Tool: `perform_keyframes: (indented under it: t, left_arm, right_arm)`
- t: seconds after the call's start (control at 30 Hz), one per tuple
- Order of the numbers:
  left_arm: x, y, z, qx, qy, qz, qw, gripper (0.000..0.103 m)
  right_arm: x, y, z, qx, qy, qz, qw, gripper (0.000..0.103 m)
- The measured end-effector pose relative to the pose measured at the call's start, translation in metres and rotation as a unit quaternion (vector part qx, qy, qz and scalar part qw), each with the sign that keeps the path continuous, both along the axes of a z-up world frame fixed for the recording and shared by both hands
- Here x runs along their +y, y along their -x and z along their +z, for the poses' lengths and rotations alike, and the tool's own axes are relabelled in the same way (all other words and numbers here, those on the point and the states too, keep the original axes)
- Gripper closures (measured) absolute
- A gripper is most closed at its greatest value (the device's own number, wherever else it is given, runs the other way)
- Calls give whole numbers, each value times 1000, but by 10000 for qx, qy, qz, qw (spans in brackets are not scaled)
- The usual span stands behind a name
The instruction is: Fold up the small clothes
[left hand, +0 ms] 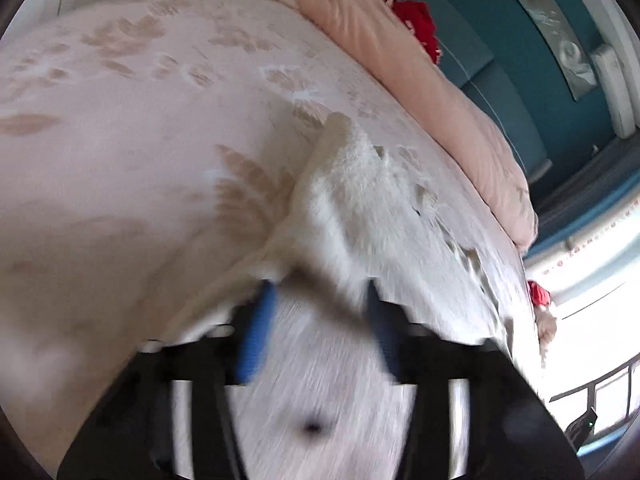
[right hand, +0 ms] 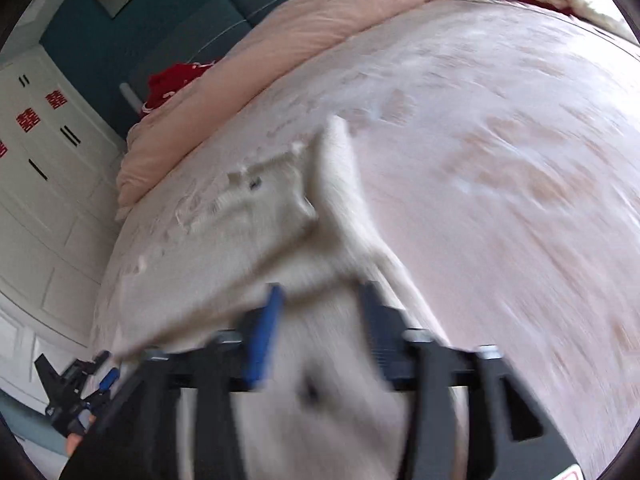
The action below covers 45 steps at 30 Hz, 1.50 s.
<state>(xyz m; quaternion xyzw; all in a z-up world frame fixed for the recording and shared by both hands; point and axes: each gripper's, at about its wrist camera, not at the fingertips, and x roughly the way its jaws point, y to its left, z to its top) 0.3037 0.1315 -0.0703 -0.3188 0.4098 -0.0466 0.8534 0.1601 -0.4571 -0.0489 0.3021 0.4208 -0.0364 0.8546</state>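
A small white fluffy garment (left hand: 352, 200) lies on the pink leaf-patterned bed cover (left hand: 140, 160). My left gripper (left hand: 320, 284) has the garment's near edge between its blue-padded fingers (left hand: 256, 336) and looks shut on it; the cloth drapes over the gripper body and hides the fingertips. In the right wrist view the same garment (right hand: 272, 220) stretches away over the bed cover (right hand: 500, 160), and my right gripper (right hand: 320, 292) likewise holds its near edge between its fingers (right hand: 264, 332). Both views are motion-blurred. The left gripper (right hand: 80, 392) also shows low at the left in the right wrist view.
A rolled pink duvet (left hand: 420, 80) lies along the far side of the bed, with red cloth (left hand: 416, 24) behind it against a teal headboard (left hand: 520, 60). White wardrobe doors (right hand: 44, 184) stand beside the bed. A bright window (left hand: 592, 312) is at the right.
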Motion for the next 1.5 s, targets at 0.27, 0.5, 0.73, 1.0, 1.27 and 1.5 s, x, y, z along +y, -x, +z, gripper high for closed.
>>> perform_keyframes:
  t: [0.27,0.5,0.73,1.0,1.27,1.5]
  left_arm:
    - [42,145,-6,604,-215,-193,9978,19]
    - [30,209,-12,592,499,-113,9969,7]
    - [15,198,-9,874,662,-167,9938,19]
    - [19,209,13,892,1012,-286,9904,96]
    - [31,262,57,750,736,-698,9920,97]
    - [12,347,66,1213,-361,-1853,9745,97]
  right_arm:
    - [-6,156,-29,905,-286,234,9952,39]
    - [26,190,-33,707,-605,519,9943,26]
    - [23,169,-38,486,-1057,285,9928,60]
    - [22,175,14,-11,-1055,452,9934,95]
    - [24,224,62,133,-197,1327,9909,98]
    - [51,297,47,1082,532,2533,9598,98]
